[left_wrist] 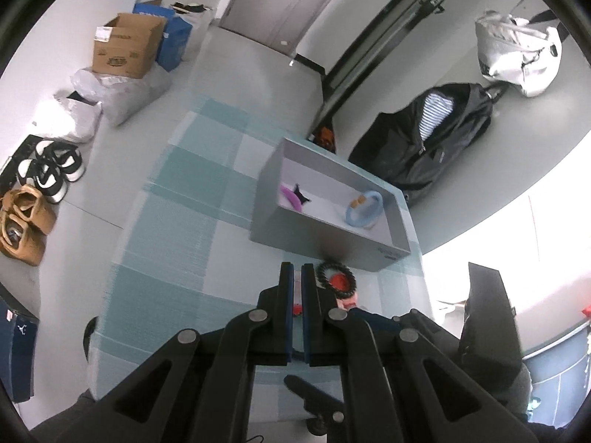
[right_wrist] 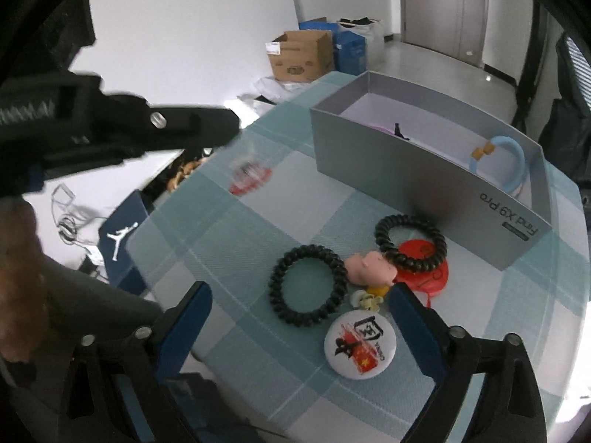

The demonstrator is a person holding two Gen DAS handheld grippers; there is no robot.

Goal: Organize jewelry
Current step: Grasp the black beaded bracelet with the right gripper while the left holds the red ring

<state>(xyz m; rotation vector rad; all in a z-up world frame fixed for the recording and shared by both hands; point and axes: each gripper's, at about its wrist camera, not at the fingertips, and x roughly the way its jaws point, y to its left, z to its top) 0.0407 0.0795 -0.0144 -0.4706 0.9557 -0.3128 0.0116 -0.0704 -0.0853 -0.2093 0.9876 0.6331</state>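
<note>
Right claw [right_wrist: 299, 302] spread wide above the black spiral hair tie [right_wrist: 308, 284] at lower centre, left claw [left_wrist: 297, 277] clenched empty; closing risks catching the adjacent pink pig charm [right_wrist: 371, 267].

Two black coil hair ties [right_wrist: 308, 285] [right_wrist: 410, 242]; one white badge [right_wrist: 360, 345]; one pink figurine [right_wrist: 370, 267]; one grey box [right_wrist: 424, 181]; one blue ring [right_wrist: 504, 164].

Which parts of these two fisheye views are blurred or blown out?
Left wrist: the bright zone at right is overexposed and the checked tablecloth is streaked. Right wrist: the left gripper and a red-and-white thing below its tip are smeared; the black coil bands stay sharp.
</note>
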